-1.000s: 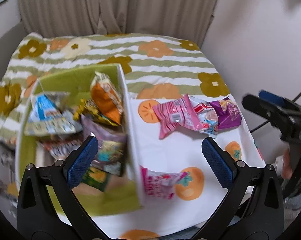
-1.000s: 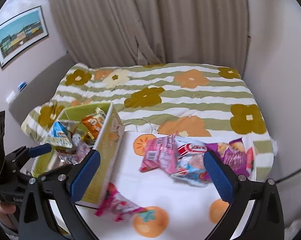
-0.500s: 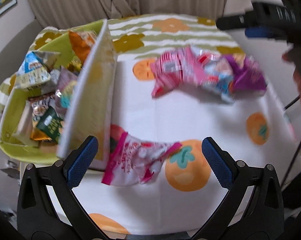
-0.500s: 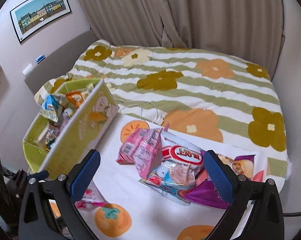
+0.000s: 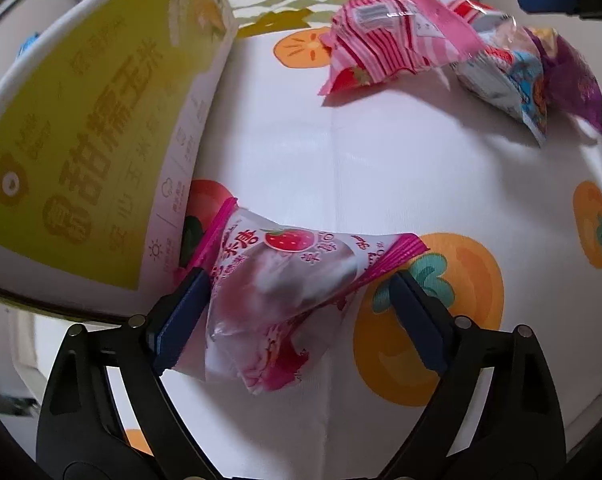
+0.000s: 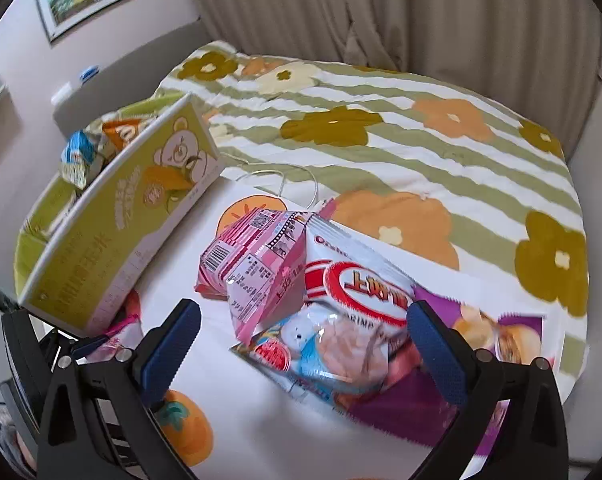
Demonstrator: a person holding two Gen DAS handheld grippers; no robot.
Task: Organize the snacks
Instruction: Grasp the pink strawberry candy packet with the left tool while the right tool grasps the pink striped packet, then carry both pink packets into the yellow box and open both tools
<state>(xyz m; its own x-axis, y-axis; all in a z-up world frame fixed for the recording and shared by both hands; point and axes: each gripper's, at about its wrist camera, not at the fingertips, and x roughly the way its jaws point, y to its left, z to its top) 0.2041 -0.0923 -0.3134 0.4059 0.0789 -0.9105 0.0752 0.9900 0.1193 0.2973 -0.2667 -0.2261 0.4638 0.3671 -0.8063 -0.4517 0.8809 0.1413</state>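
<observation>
My biggest worry is the yellow-green box [image 5: 85, 148], printed 甜糯玉米 with a bear logo, standing just left of my left gripper [image 5: 297, 312]: closing in carelessly could shove its wall and spill the snacks it holds. That gripper is spread wide around the strawberry packet [image 5: 285, 284] on the persimmon-print cloth [image 5: 381, 168], left pad touching or nearly so, right pad apart; a pinch on slack film could slip. My right gripper [image 6: 301, 344] hovers wide over the pile, where the white bag [image 6: 365, 280] with its red oval logo, upside down and unreadable, overlaps the pink barcode pack [image 6: 253, 256]; I might snag two.
</observation>
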